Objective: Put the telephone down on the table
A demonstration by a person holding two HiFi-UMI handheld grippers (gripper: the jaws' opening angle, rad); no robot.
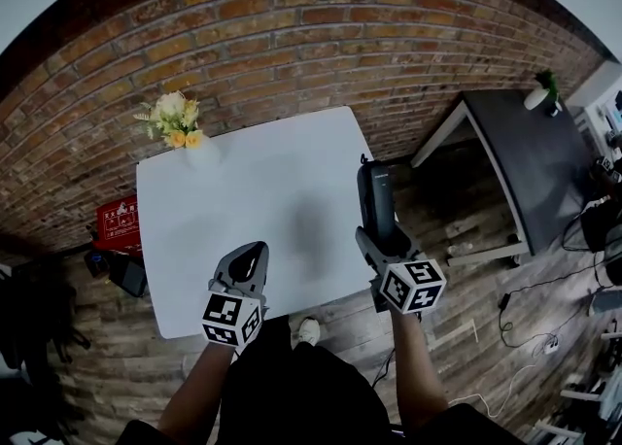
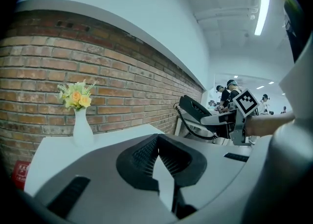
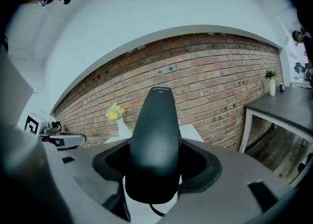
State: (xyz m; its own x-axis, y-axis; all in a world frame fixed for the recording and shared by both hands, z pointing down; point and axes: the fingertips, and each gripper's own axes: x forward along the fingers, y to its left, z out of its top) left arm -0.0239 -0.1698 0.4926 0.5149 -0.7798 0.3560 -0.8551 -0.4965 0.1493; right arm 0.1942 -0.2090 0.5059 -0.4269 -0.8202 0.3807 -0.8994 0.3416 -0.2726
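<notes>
A black telephone handset (image 1: 374,190) is clamped in my right gripper (image 1: 379,236), which is shut on its lower end. It hangs above the right edge of the white table (image 1: 272,181). In the right gripper view the handset (image 3: 156,140) fills the space between the jaws and points away toward the brick wall. The left gripper view shows the handset (image 2: 195,108) tilted in the air, with its coiled cord (image 2: 188,125) hanging under it. My left gripper (image 1: 248,260) hovers over the table's near edge, its jaws shut with nothing in them (image 2: 157,142).
A white vase of yellow flowers (image 1: 178,122) stands at the table's far left corner. A dark side table (image 1: 535,161) with a small potted plant (image 1: 539,91) is to the right. A red box (image 1: 119,222) sits on the floor at the left, and cables (image 1: 544,336) lie at the right.
</notes>
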